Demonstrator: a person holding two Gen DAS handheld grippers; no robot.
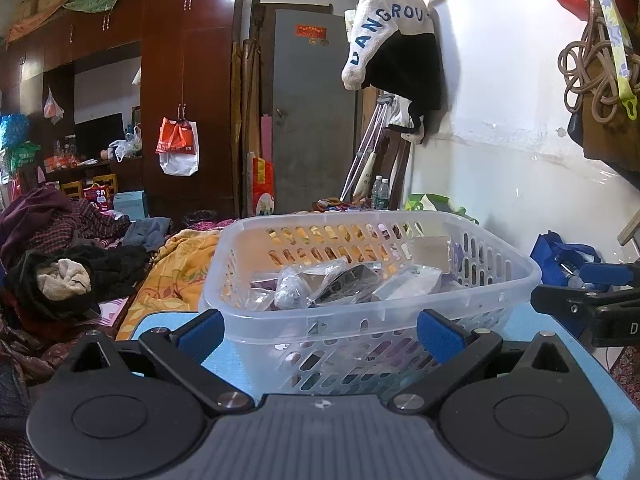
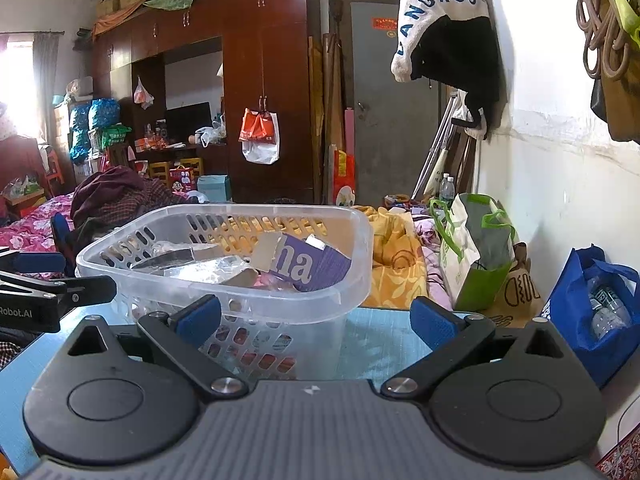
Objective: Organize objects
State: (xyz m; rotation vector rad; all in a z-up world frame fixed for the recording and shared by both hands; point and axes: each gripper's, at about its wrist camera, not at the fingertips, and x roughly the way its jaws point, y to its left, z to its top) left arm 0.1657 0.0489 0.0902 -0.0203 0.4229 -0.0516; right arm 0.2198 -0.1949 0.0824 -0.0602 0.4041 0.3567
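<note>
A clear plastic basket [image 1: 496, 280] with slotted walls stands on a light blue table [image 1: 232, 360]. It holds several clear-wrapped packets [image 1: 332, 280] and a purple box [image 2: 316, 266]. My left gripper [image 1: 320, 332] is open and empty, its blue pads either side of the basket's near wall. My right gripper [image 2: 316, 320] is open and empty, just in front of the basket's [image 2: 356, 240] near right corner. The right gripper shows at the right edge of the left wrist view [image 1: 592, 304]; the left gripper shows at the left of the right wrist view [image 2: 52, 292].
A bed with an orange blanket [image 1: 176, 276] and piled clothes [image 1: 68, 264] lies behind the table. A green-and-white bag [image 2: 476, 256] and a blue bag [image 2: 592, 304] stand by the white wall at right. A wardrobe [image 1: 184, 92] and grey door [image 1: 312, 120] are far behind.
</note>
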